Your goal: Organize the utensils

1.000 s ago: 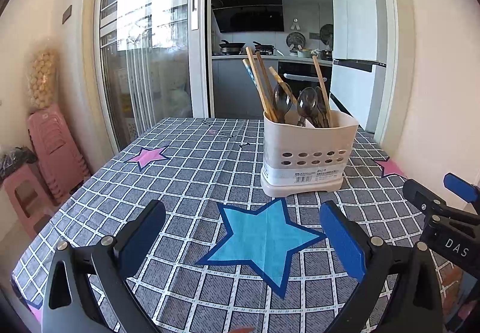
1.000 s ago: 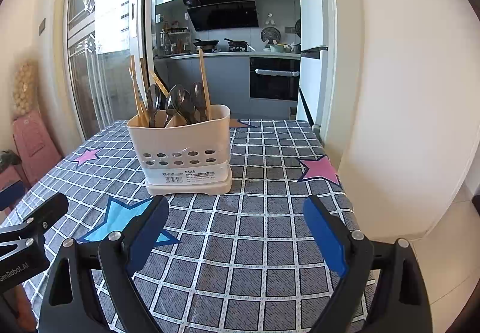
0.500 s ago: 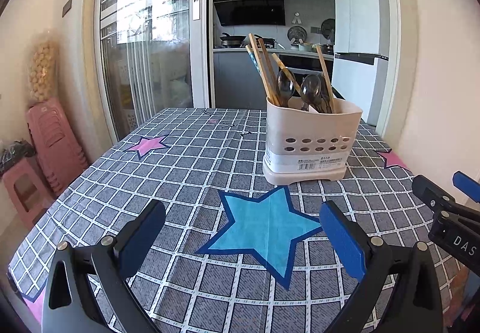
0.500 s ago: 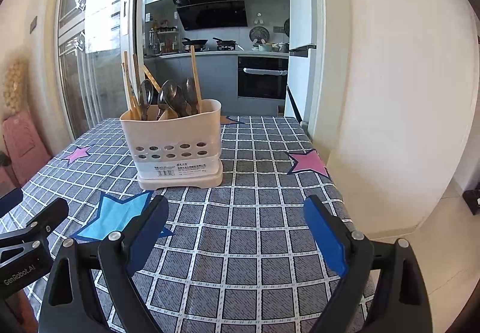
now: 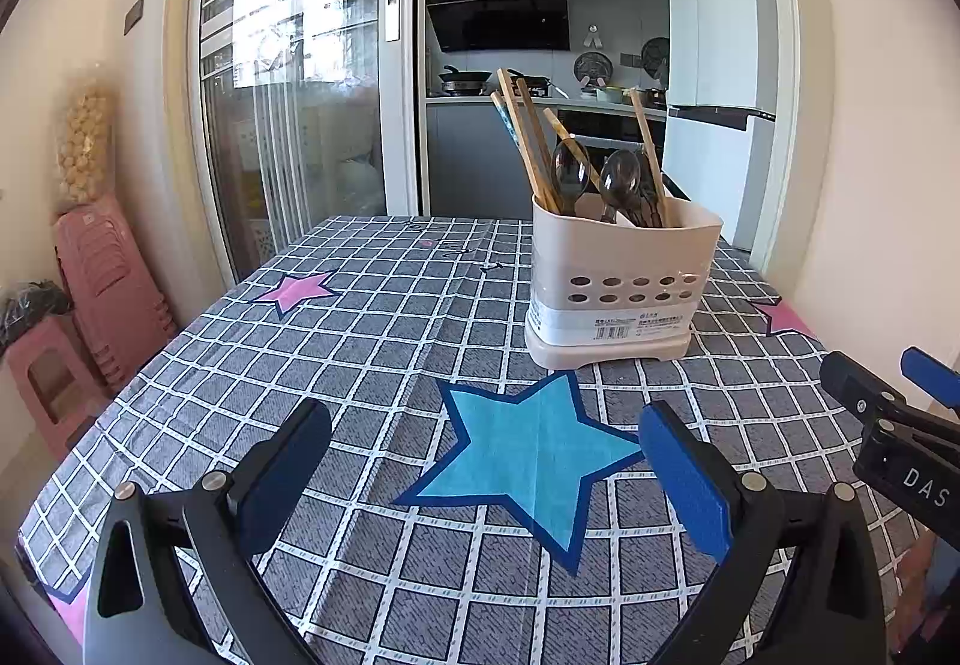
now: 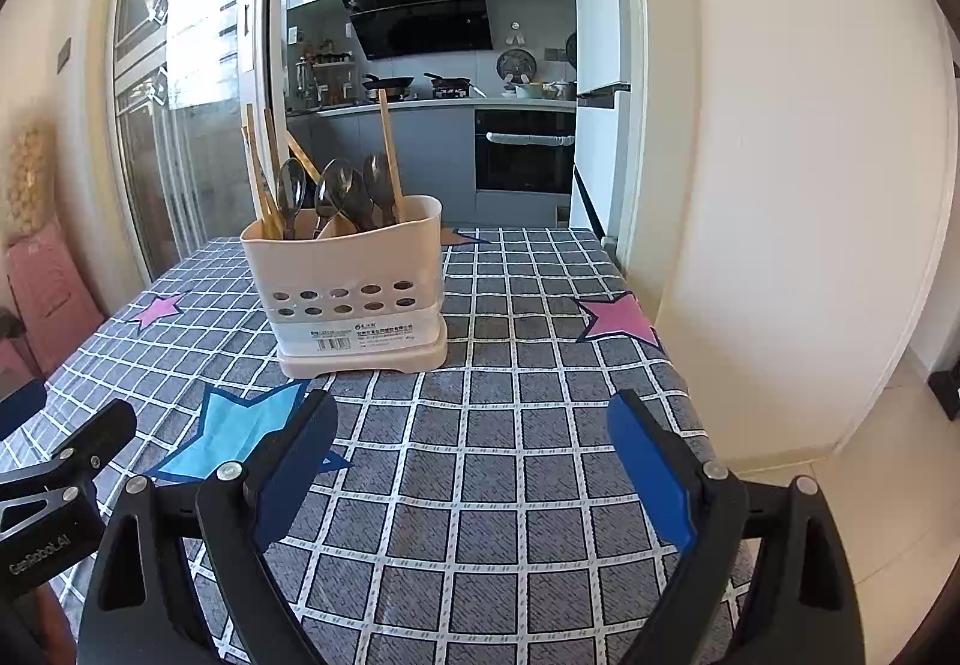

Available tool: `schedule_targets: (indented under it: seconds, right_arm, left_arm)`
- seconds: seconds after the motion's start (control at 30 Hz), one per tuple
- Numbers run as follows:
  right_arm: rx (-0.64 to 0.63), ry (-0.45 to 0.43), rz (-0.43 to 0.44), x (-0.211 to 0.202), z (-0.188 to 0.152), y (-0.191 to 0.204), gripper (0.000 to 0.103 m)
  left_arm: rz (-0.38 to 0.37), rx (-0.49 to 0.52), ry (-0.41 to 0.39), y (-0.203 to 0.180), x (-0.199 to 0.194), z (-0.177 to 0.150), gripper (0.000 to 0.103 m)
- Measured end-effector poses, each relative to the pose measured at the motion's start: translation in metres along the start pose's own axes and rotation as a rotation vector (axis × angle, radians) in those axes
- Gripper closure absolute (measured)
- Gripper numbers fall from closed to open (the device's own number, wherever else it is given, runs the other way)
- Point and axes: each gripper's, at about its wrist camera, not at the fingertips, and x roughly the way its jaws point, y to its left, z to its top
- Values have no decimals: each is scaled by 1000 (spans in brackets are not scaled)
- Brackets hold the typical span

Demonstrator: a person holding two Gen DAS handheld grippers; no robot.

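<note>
A white perforated utensil holder (image 5: 621, 284) stands on the checked tablecloth (image 5: 372, 341), also in the right wrist view (image 6: 354, 293). It holds several wooden chopsticks (image 5: 522, 137) and dark metal spoons (image 5: 618, 179); they also show in the right wrist view as chopsticks (image 6: 390, 155) and spoons (image 6: 336, 188). My left gripper (image 5: 483, 458) is open and empty, over the near table before a blue star. My right gripper (image 6: 471, 452) is open and empty, near the table's front right, short of the holder.
The table's right edge (image 6: 678, 365) drops to a tiled floor beside a white wall (image 6: 780, 185). Pink stools (image 5: 102, 287) stand left of the table. A glass sliding door (image 5: 288, 113) and a kitchen lie behind. The right gripper's body (image 5: 900, 443) shows in the left wrist view.
Both grippers have drawn back and risen a little from the holder. Both stay open and empty. The holder has not moved.
</note>
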Motion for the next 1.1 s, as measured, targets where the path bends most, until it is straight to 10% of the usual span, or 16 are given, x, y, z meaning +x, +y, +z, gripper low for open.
schedule_targets:
  seconds: [1.1]
  right_arm:
    - [-12, -2, 4, 0, 0, 2, 10]
  left_arm:
    - [-5, 10, 10, 0, 1, 0, 0]
